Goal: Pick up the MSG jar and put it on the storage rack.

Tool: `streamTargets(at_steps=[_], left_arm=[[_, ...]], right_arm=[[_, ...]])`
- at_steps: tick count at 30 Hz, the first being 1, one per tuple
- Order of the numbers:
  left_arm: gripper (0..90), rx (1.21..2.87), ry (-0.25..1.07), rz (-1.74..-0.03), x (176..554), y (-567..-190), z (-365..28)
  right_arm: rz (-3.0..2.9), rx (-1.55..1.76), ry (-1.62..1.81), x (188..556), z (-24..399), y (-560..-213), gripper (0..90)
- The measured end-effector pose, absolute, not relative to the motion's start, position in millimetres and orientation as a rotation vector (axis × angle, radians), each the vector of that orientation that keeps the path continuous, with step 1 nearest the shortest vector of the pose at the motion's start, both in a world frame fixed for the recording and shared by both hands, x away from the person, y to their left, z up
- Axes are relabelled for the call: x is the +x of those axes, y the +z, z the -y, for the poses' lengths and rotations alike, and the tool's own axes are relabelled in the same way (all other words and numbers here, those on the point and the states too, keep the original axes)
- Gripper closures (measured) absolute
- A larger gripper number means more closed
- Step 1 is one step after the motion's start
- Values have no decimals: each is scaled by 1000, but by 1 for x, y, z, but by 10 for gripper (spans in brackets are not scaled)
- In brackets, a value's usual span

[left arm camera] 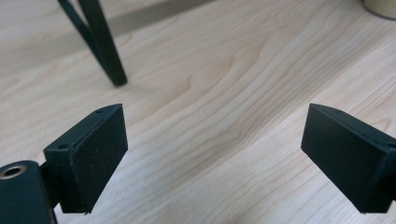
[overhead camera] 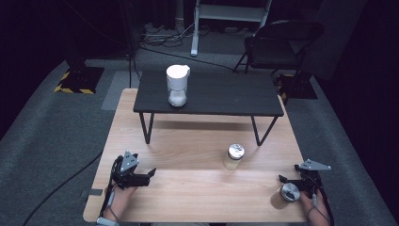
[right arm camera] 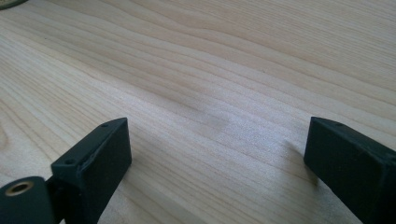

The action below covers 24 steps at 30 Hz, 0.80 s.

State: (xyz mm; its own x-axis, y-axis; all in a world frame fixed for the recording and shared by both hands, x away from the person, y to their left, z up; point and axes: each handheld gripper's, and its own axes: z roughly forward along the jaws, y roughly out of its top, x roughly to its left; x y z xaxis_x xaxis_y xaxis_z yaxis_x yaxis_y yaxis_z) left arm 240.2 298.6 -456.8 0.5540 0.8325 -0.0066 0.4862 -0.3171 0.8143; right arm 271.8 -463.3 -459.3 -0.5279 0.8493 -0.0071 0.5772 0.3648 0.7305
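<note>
1. Two hand-held grippers rest low over a light wooden desk (overhead camera: 188, 188). The left gripper (overhead camera: 151, 173) sits near the front left corner, the right gripper (overhead camera: 281, 179) near the front right corner.
2. Both tools are released, each one's jaws standing wide apart over bare wood with nothing between them.
3. A small jar with a grey lid (overhead camera: 287, 194) stands at the front right corner, just beside the right gripper.
4. A second jar with a shiny lid (overhead camera: 234, 157) stands right of the desk's middle, well apart from both grippers.
5. A low black table (overhead camera: 226, 96) stands across the desk's far edge on thin black legs (left arm camera: 100, 44).
6. A white jug-like vessel (overhead camera: 178, 84) stands on the black table's left part.
7. Beyond the desk's far edge, a black folding chair (overhead camera: 282, 44) stands on grey carpet.
</note>
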Motion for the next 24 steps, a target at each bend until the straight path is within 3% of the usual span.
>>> streamTargets(at_steps=[10, 24], left_arm=[[91, 2094, 491, -1167, 253, -461, -291], [42, 2089, 477, -1236, 258, -459, -288]], right_arm=[[-2248, 1245, 970, 272, 463, -459, 74], [-2248, 1245, 970, 272, 463, -459, 74]])
